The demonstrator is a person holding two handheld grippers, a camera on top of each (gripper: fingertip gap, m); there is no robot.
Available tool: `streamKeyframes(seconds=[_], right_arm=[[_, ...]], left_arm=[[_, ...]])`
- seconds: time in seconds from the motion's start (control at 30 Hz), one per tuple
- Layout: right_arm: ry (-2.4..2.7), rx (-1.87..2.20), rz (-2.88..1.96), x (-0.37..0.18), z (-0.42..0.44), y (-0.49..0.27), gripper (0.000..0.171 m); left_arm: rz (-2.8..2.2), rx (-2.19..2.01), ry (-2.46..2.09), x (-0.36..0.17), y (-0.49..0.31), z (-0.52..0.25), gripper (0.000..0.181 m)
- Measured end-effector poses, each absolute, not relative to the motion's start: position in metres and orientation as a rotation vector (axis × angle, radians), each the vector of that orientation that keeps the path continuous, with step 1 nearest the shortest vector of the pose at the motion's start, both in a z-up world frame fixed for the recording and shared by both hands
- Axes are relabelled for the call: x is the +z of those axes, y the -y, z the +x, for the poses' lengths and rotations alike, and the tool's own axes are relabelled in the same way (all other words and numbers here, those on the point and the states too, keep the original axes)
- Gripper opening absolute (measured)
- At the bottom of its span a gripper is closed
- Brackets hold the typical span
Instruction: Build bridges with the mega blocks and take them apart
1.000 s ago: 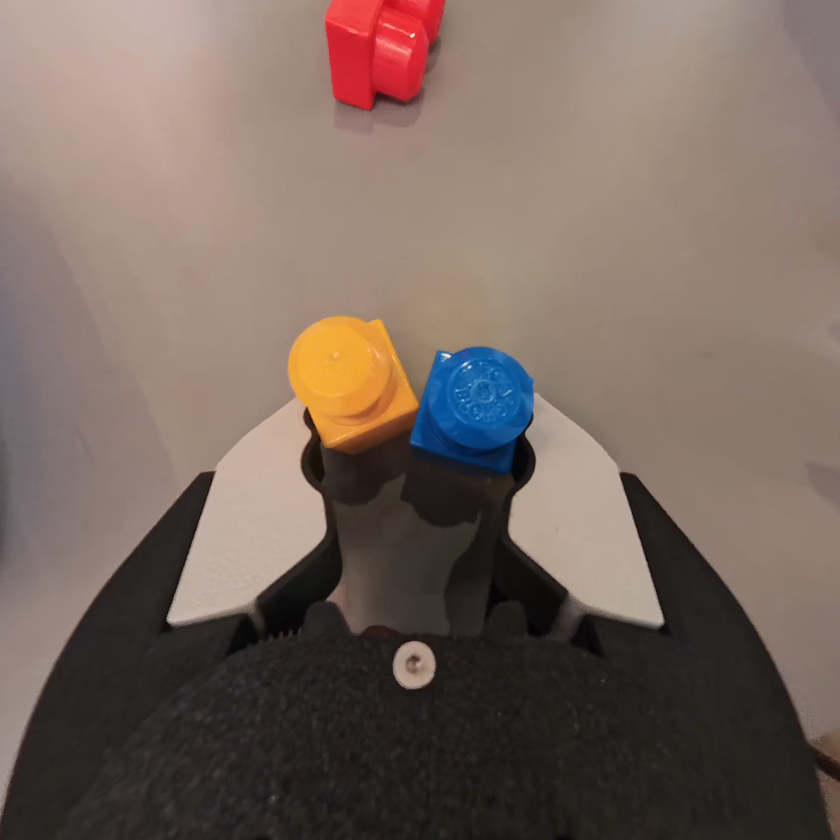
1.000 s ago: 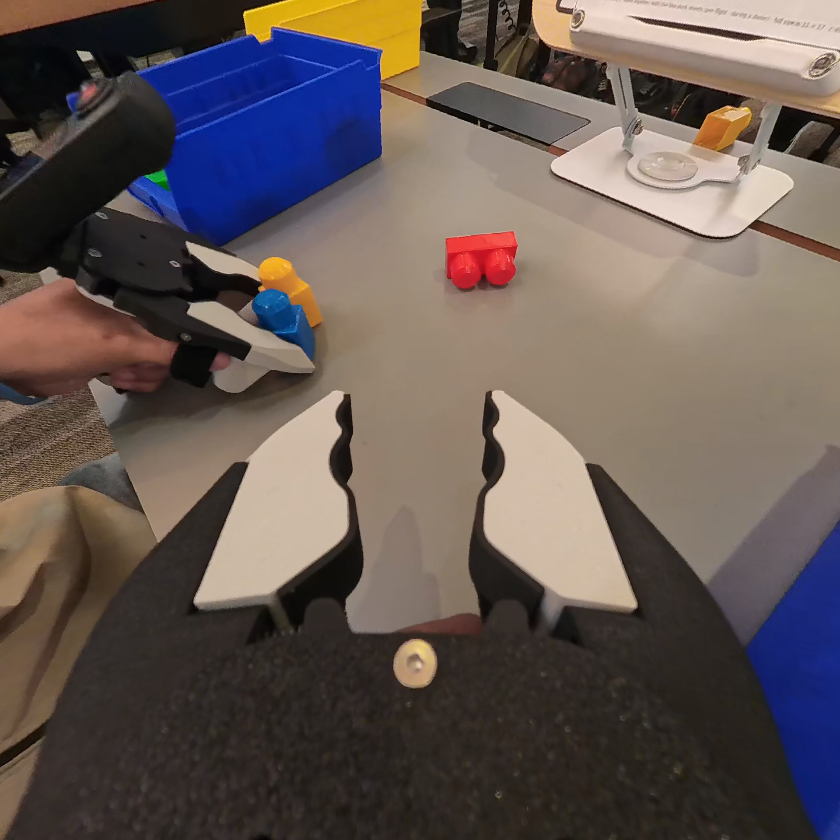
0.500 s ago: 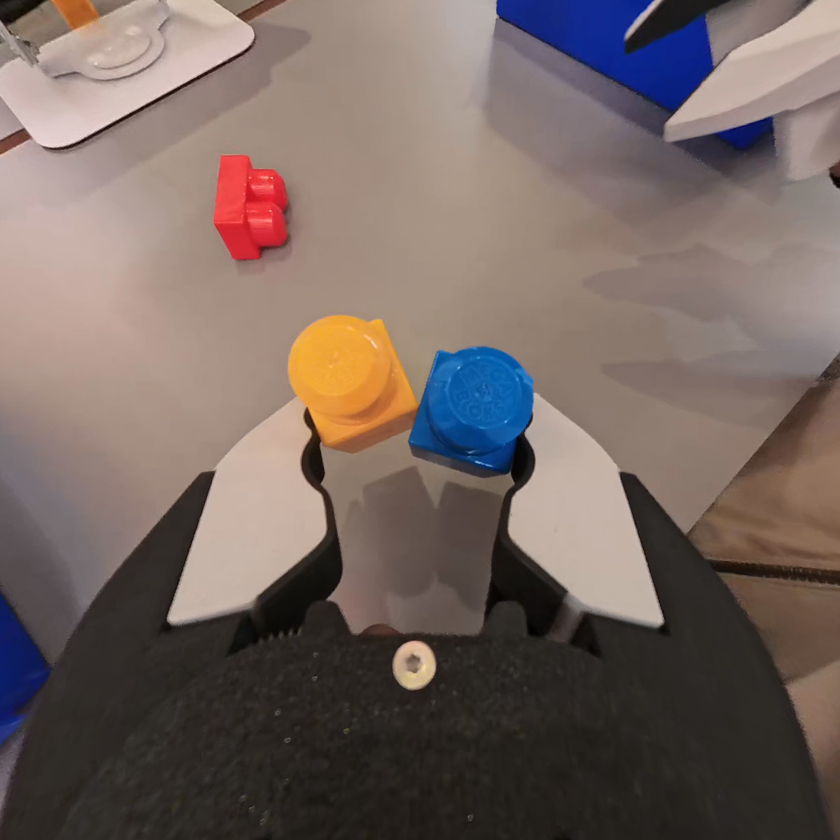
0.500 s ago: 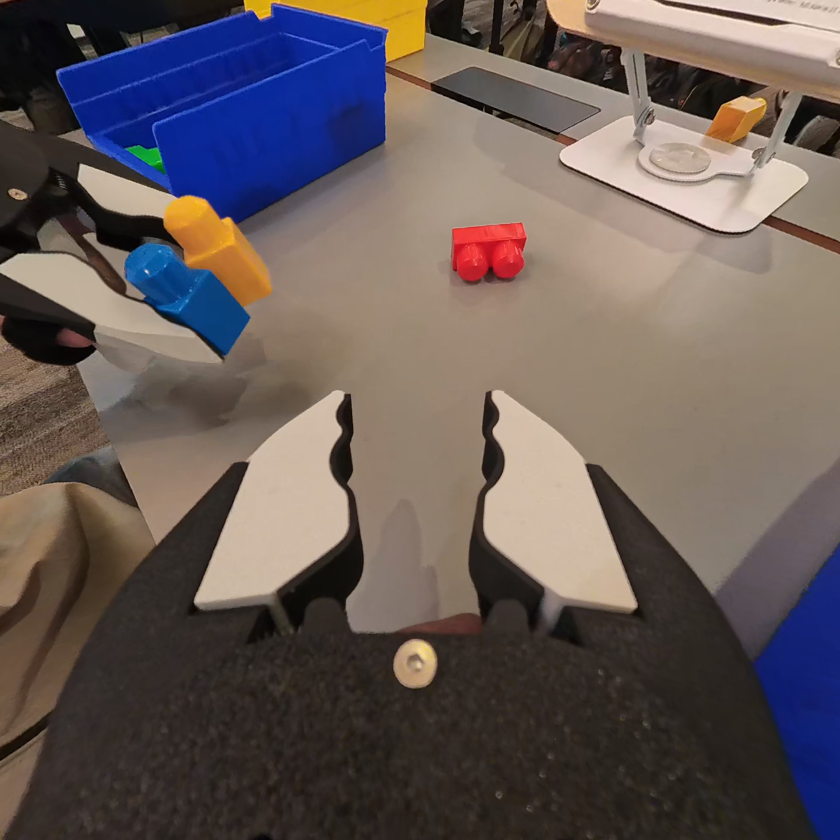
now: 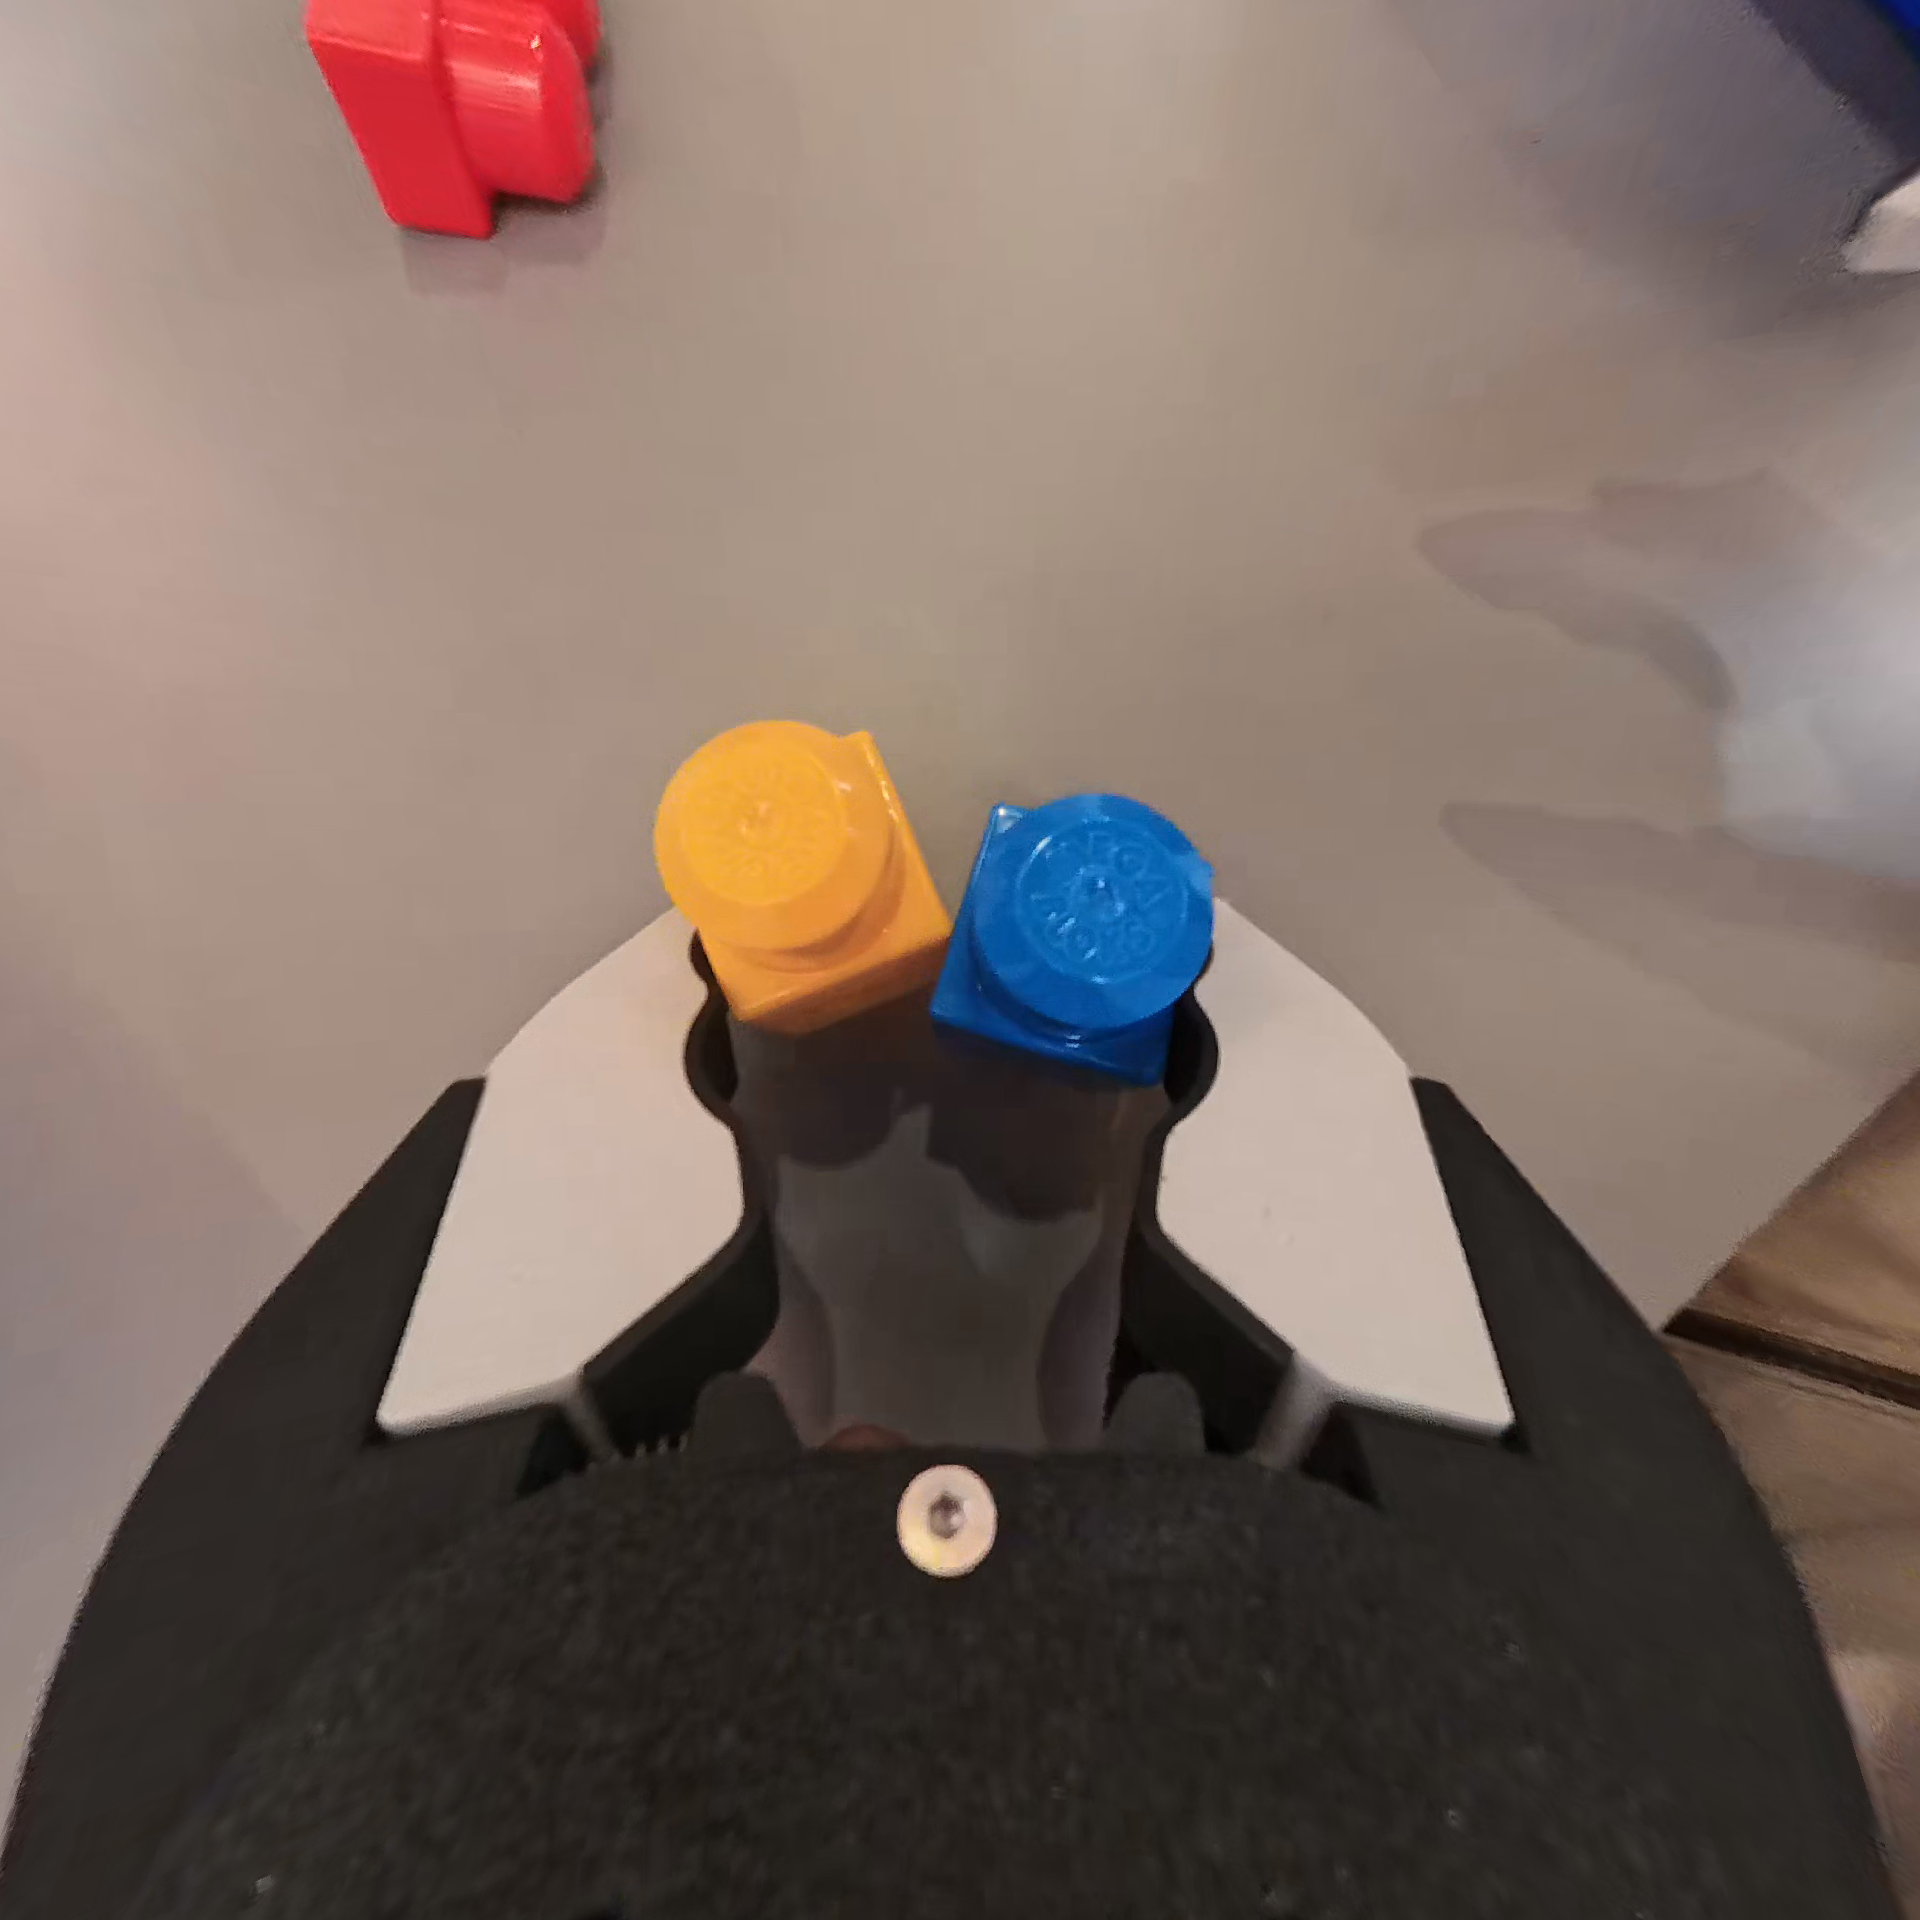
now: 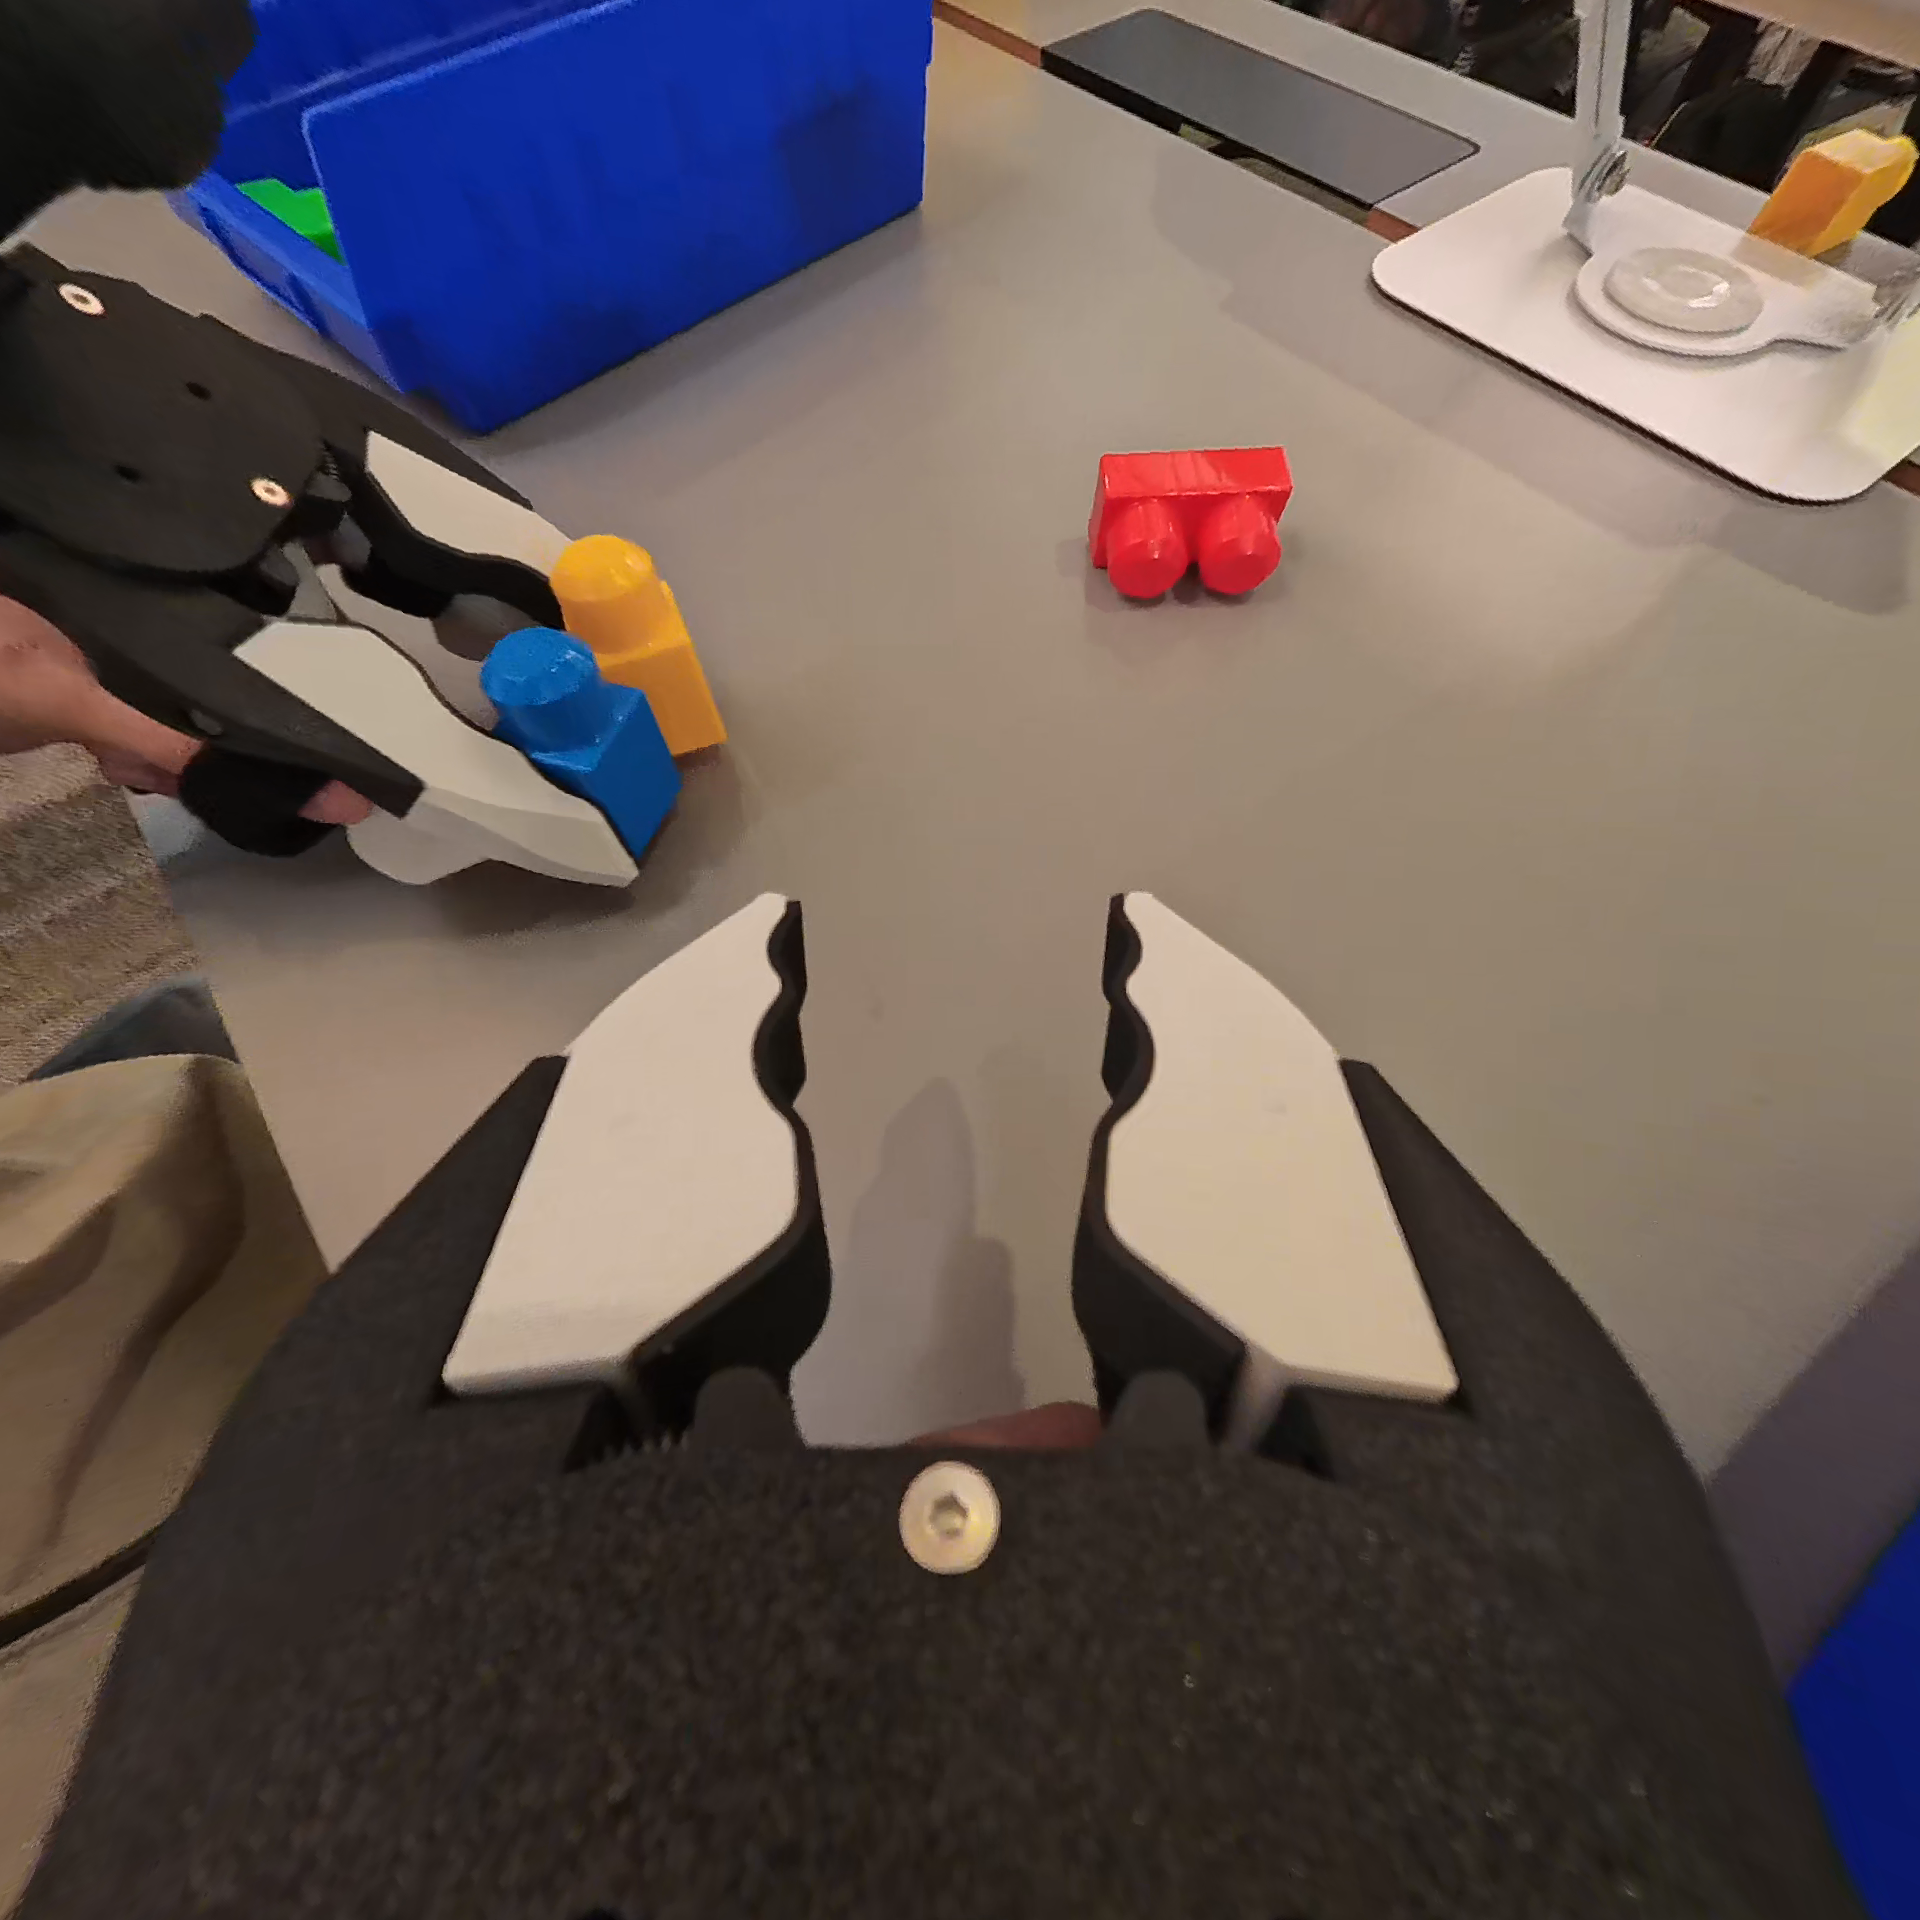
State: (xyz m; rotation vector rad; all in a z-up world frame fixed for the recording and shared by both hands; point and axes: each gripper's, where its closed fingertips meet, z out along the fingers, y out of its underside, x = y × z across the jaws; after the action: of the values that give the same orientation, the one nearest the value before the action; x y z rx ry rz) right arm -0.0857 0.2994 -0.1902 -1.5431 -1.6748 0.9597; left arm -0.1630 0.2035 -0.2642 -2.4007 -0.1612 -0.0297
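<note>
My left gripper (image 5: 951, 935) is shut on two single-stud blocks side by side, a yellow block (image 5: 790, 883) and a blue block (image 5: 1081, 935), studs pointing at the camera. In the right wrist view the left gripper (image 6: 592, 717) holds the yellow block (image 6: 644, 644) and the blue block (image 6: 582, 738) tilted, low on the grey table (image 6: 1039, 831) near its left edge. A red two-stud block (image 6: 1190, 520) lies on its side in mid-table; it also shows in the left wrist view (image 5: 457, 114). My right gripper (image 6: 951, 914) is open and empty above the table.
A blue bin (image 6: 623, 177) with a green block (image 6: 291, 213) in it stands at the back left. A white stand base (image 6: 1662, 343) with an orange block (image 6: 1834, 192) is at the back right, beside a black pad (image 6: 1257, 99). Another blue bin's edge (image 6: 1860, 1714) is at the lower right.
Half a second ago my left gripper held the two blocks raised above the table; it has lowered them to the table again. The right gripper stays open and has edged forward.
</note>
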Motion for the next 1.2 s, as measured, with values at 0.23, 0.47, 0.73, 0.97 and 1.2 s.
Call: streamKeyframes(seconds=[0.23,0.47,0.73,0.97,1.2], right_arm=[[1.647,0.924,-1.53,-0.178,-0.084,-0.301,0.055],[1.654,0.938,-1.51,-0.175,-0.082,-0.297,0.055],[1.646,0.965,-1.514,-0.176,-0.078,-0.3,0.055],[1.644,0.957,-1.499,-0.171,-0.076,-0.299,0.054],[1.627,0.957,-1.507,-0.17,-0.074,-0.305,0.054]], left_arm=[[-2.369,-0.054,0.322,-0.266,-0.208,-0.175,0.09],[-2.327,0.035,0.389,-0.265,-0.184,-0.17,0.085],[-2.238,-0.124,0.438,-0.259,-0.179,-0.131,0.022],[-2.263,-0.14,0.457,-0.26,-0.194,-0.132,0.02],[-2.283,-0.121,0.463,-0.26,-0.203,-0.136,0.025]])
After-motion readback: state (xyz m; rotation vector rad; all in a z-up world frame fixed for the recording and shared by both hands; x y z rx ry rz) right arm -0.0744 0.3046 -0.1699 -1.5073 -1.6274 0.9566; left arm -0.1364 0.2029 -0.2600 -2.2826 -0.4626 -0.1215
